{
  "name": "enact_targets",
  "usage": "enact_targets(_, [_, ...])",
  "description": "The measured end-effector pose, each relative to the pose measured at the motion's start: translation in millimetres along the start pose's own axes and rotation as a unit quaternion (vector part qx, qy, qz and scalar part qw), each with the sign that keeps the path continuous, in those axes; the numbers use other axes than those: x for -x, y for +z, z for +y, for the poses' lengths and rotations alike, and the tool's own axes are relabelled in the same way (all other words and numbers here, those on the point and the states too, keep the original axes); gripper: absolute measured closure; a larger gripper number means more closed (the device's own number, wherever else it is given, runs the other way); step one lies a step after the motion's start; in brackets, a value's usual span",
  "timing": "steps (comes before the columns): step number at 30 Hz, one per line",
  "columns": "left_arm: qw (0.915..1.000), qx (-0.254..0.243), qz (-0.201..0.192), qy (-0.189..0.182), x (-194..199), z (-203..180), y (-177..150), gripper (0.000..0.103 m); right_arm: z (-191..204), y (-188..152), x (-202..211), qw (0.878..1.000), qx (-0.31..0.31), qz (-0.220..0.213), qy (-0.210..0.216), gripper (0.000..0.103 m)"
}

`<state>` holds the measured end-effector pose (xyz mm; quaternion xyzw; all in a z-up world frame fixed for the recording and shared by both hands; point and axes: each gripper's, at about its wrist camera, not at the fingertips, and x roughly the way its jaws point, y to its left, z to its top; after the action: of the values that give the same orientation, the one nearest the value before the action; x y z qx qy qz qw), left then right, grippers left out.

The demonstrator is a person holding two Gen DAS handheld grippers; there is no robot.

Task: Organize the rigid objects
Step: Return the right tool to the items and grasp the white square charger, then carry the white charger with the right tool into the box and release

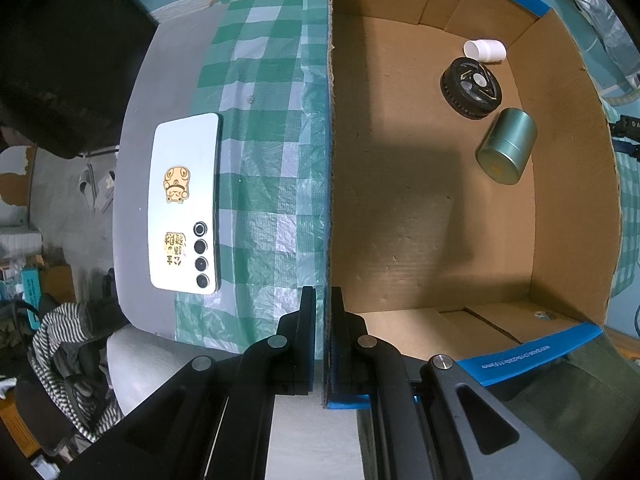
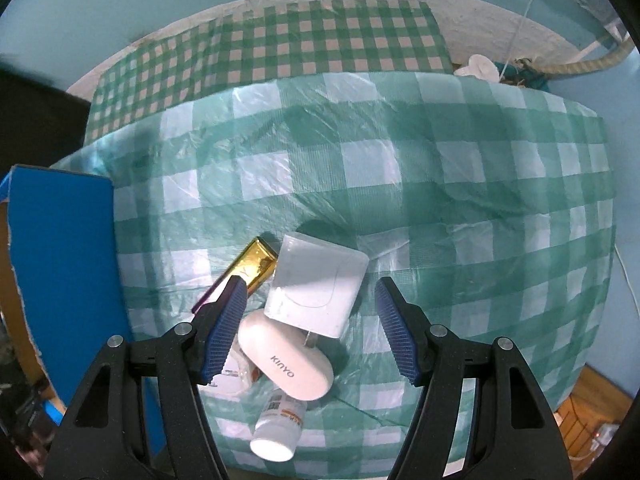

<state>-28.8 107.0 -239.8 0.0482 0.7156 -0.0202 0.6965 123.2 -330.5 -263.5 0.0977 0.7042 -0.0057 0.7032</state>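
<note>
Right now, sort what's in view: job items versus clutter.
Job:
cardboard box
green tin
black round case
white cap
phone
white square case
Kinyo case
gold bar
white bottle

Clutter:
striped cloth
rope

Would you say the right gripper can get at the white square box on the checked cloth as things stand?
Probably yes. The right gripper hangs over the white square box with jaws open wider than it. The gold bar and white oval case crowd its near side, so they may get nudged.
</note>
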Motion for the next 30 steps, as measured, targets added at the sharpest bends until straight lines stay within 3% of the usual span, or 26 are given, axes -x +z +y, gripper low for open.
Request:
enact_targets(6, [1.0, 0.001, 0.002, 0.001, 0.0, 1.7, 0.8, 0.098, -0.4, 0.8, -10.5, 1.0, 0.006, 0.011, -0.007, 0.036])
enact_targets(8, [1.0, 0.003, 0.003, 0.001, -0.7, 2.3, 1.1, 0.098, -0.6, 1.4, -14.5, 1.0, 0.009, 0.013, -0.006, 0.046])
enact_targets(14, [1.0, 0.004, 0.004, 0.001, -1.7, 2.8, 2.2, 0.098, -1.6, 2.4, -20.1, 1.0, 0.023, 0.01, -0.01, 0.052])
enact_targets(25, [1.0, 0.005, 0.006, 0.0, -2.7, 4.7, 3.8, 0.097, 6.4, -3.1, -31.3, 0.995, 0.08, 0.004, -0.059, 0.053])
enact_targets(30, [1.0, 0.003, 0.005, 0.0, -3.7, 4.2, 3.1, 0.097, 3.4, -4.9, -30.6, 0.995, 0.085, 0.0, -0.055, 0.054])
